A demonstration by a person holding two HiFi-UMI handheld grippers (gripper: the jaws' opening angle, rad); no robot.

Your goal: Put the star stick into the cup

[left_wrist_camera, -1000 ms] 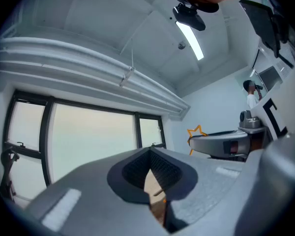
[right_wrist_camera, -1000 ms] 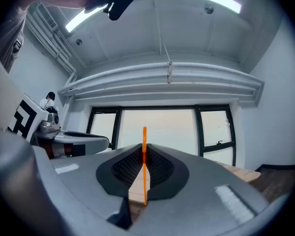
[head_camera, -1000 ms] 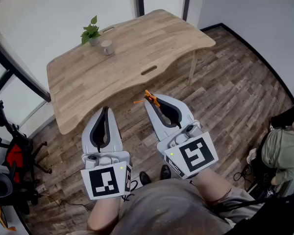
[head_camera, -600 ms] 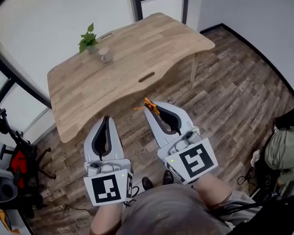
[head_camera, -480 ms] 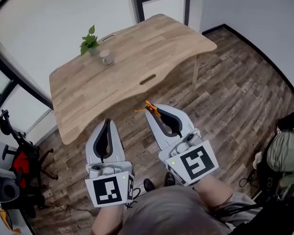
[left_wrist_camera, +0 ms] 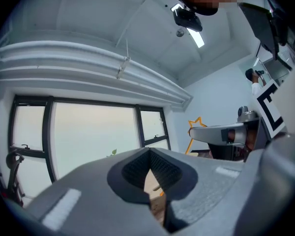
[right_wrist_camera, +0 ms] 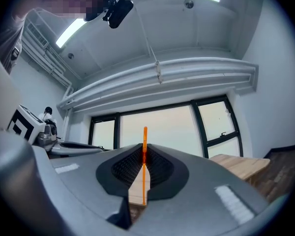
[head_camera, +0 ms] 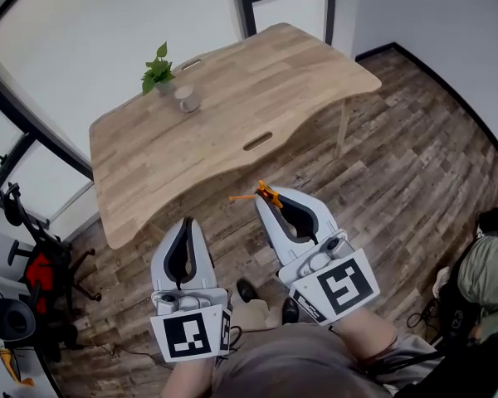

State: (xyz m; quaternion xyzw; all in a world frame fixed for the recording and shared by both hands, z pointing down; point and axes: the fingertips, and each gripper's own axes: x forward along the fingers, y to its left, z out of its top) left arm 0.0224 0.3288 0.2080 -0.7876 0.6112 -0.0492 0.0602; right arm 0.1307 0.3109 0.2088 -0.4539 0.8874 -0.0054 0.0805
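A thin orange star stick [head_camera: 261,192] is clamped at the very tips of the right gripper [head_camera: 265,200], whose jaws are closed narrowly onto it. In the right gripper view the stick [right_wrist_camera: 144,167] stands upright between the ribbed pads, its upper end rising just above the jaw tips of the right gripper [right_wrist_camera: 143,150]. In the left gripper view its outlined star head [left_wrist_camera: 197,124] shows against the wall, above the right gripper's tip. Seen from the head view, the stick pokes out sideways toward the person's left, over the wood-plank floor [head_camera: 415,152], short of the near edge of a light wooden table [head_camera: 266,77]. The left gripper [head_camera: 185,224] is held just beside the right one, pointing the same way; in its own view the left gripper [left_wrist_camera: 150,151] has its jaws together at the tips with nothing between them. A small pale cup [head_camera: 187,99] stands near the table's far left corner, well apart from the stick, just beside a small potted plant [head_camera: 158,72].
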